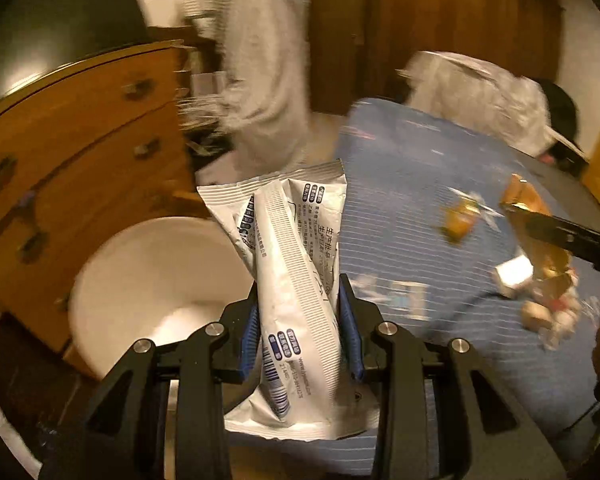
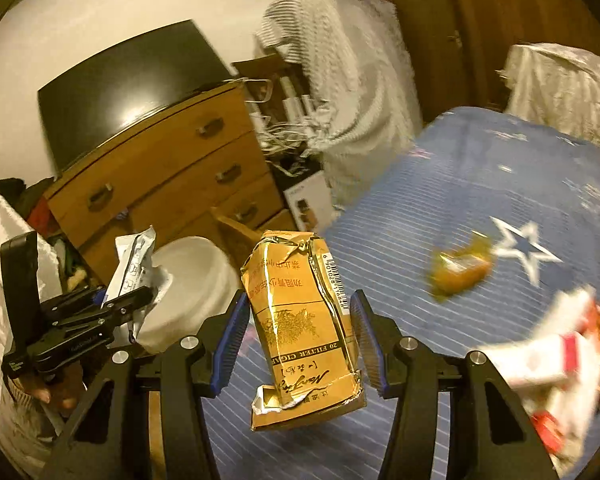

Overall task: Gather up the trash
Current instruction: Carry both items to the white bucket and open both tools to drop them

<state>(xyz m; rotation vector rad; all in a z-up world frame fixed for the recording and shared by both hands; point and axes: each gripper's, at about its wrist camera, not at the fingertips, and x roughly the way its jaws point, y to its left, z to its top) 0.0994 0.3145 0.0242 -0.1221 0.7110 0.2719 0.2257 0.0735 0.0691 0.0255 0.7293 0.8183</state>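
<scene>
L gripper (image 1: 298, 336) clamps silver wrapper (image 1: 292, 280) near white bin (image 1: 148, 276); R gripper (image 2: 298, 338) pinches torn gold cigarette pack (image 2: 300, 320) w/ jaws mid-width over blue bedspread (image 2: 480, 184): slack grip may drop pack short of bin.

Wooden dresser (image 2: 172, 176) beside blue striped bedspread (image 2: 480, 184), dark television (image 2: 120, 92) above.

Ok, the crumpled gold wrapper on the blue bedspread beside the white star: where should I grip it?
Come from above and close the fingers on the gold wrapper across its raised middle, over its narrower width. It lies as a low crumpled lump on the bedspread, leaving no edge to slip under sideways.
</scene>
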